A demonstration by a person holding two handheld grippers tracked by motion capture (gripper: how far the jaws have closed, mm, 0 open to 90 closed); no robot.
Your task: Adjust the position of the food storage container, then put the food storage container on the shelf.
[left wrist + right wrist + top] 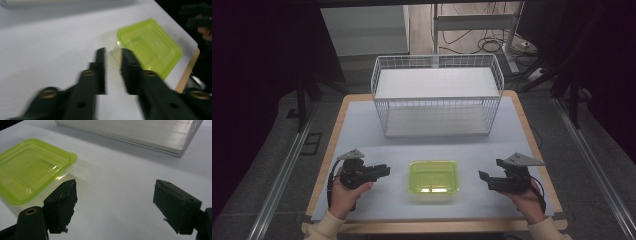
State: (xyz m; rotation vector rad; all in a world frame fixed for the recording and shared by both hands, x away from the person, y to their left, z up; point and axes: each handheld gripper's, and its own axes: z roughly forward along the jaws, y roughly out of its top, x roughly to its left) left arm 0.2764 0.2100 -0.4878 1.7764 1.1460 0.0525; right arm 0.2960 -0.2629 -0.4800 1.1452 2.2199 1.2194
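Between narrow-gapped left gripper (384, 170) and wide-spread right gripper (484, 180), translucent box (433, 178) with lime-green lid.

Bare table (362, 135) lies open around the green container (433, 177); the wire basket (437, 95) blocks the far side.

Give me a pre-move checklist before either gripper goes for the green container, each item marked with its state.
1. Lid sits on the green container: ok.
2. Container stands free of the wire basket: ok.
3. Right gripper jaws wide enough apart: ok.
4. Left gripper jaws wide enough: not ok, only a narrow gap.
5. Both grippers apart from the container: ok.
6. Lid snapped tight: cannot tell.
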